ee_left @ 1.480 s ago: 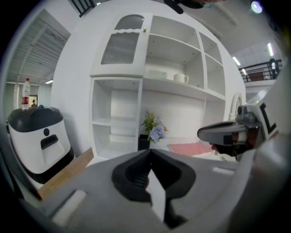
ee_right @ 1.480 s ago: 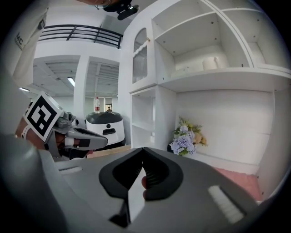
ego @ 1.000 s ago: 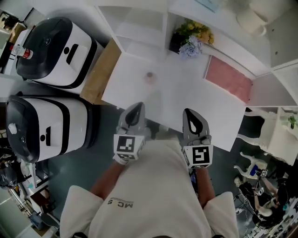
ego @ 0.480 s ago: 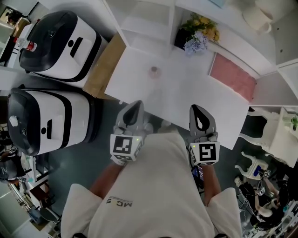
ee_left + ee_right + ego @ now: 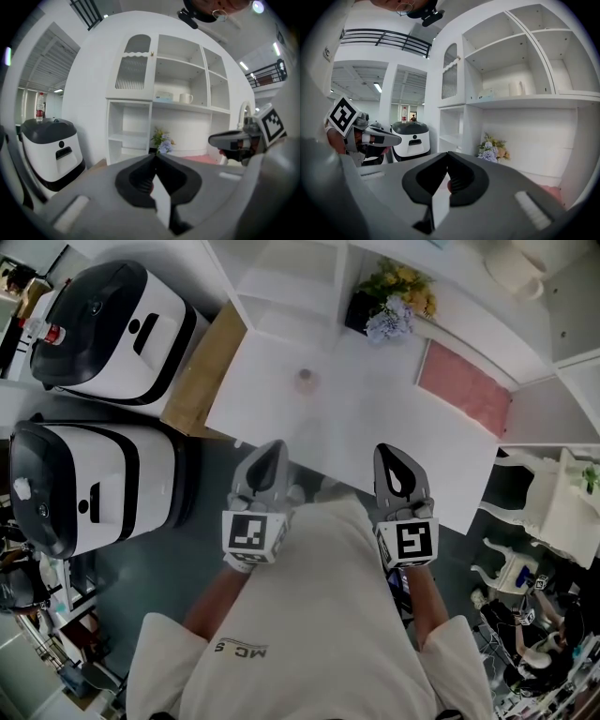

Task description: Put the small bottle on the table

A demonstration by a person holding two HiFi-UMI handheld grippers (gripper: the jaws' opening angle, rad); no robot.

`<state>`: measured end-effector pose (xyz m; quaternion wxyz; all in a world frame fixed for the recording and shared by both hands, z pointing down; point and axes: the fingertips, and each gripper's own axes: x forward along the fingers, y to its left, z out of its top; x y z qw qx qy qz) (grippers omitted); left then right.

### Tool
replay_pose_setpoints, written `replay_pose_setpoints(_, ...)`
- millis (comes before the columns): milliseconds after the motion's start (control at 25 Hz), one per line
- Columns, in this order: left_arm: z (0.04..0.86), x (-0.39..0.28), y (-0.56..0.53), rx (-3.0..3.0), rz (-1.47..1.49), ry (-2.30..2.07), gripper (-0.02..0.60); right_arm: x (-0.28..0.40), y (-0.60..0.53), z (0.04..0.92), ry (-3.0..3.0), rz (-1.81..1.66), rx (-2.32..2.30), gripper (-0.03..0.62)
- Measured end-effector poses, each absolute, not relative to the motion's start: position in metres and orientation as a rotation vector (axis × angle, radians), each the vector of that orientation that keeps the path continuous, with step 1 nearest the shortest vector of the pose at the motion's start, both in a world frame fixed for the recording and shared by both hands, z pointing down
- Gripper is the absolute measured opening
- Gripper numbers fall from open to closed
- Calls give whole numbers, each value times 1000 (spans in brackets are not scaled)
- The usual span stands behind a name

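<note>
The small bottle (image 5: 303,381), pinkish and low, stands by itself on the white table (image 5: 375,442), towards its far left part. My left gripper (image 5: 271,452) hovers at the table's near edge, well short of the bottle, shut and holding nothing. My right gripper (image 5: 394,459) is beside it at the same edge, also shut and holding nothing. In the left gripper view the left gripper (image 5: 155,157) shows its jaws meeting at the tips. In the right gripper view the right gripper (image 5: 448,155) shows the same.
Two white-and-black machines (image 5: 112,324) (image 5: 89,488) stand left of the table, past a wooden panel (image 5: 202,381). A flower pot (image 5: 389,301) and a pink mat (image 5: 464,390) lie at the table's far side, under white shelves (image 5: 180,117). A white chair (image 5: 553,507) stands at the right.
The head view has shifted slightly. Both grippers stay shut near the table's front edge, and the bottle has not moved.
</note>
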<state>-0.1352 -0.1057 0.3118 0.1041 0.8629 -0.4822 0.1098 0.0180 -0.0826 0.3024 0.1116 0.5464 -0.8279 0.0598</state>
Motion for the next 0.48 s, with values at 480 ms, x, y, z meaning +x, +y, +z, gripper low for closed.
replay_pose_setpoints(480, 313, -139, -108, 2539, 327, -1419, 0, 9, -87, 308, -2425, 202, 1605, 0)
